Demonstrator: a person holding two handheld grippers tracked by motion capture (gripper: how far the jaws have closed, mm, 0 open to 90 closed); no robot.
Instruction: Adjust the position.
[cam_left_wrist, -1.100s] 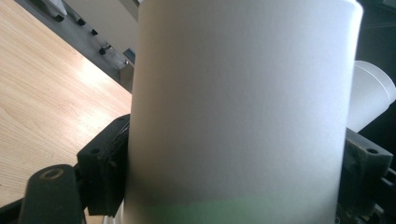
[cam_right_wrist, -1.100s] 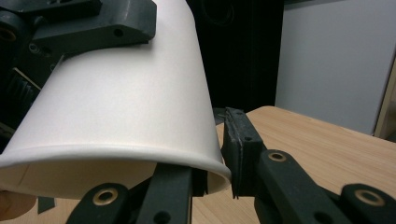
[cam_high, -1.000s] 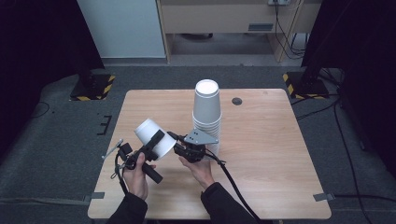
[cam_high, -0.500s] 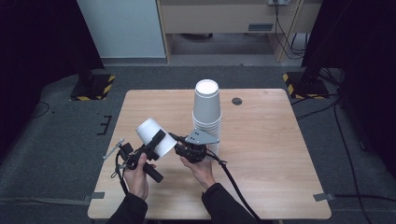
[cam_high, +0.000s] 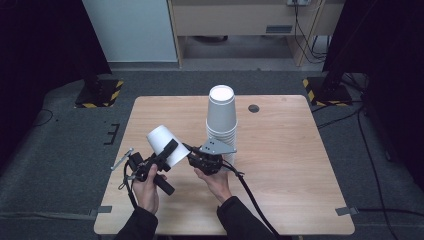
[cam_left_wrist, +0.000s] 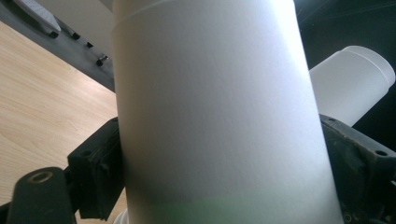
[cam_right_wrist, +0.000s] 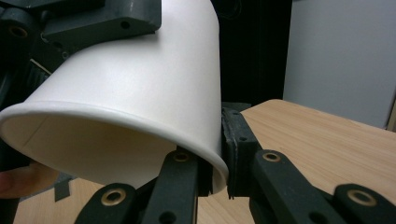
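Little has shifted since the earlier frames: both hands sit where they were above the near left part of the light wooden table (cam_high: 295, 165), and the single white paper cup (cam_high: 162, 143) between them has swung slightly, its flat base now pointing a bit more up and away to the left. Jaws on the right gripper (cam_high: 196, 159) have closed a touch further and now pinch the cup's rolled rim.

High view shows the person's left hand (cam_high: 146, 187) holding the left gripper (cam_high: 167, 150), whose black jaws clamp across the cup's side wall. The left gripper view confirms this, with the cup wall (cam_left_wrist: 219, 116) standing between both pads and pressed by them. The cup is off the table, tilted, base toward the upper left and mouth toward the right gripper.

The person's right hand (cam_high: 214, 180) carries the right gripper, topped by its grey three-cornered plate (cam_high: 216, 146). In the right gripper view the cup's open mouth (cam_right_wrist: 116, 135) faces the camera, and the rim's lower right edge sits between the two black jaws, one inside the cup and one outside, shut tight on the thin paper wall. The left gripper's jaw lies across the cup's top there.

Just behind the right gripper stands a tall stack of upturned white paper cups (cam_high: 221, 117) on the table, near its middle. A small dark round disc (cam_high: 254, 108) lies on the tabletop to the right of the stack, toward the far edge. A black cable (cam_high: 250, 192) trails from the right gripper toward the near edge.
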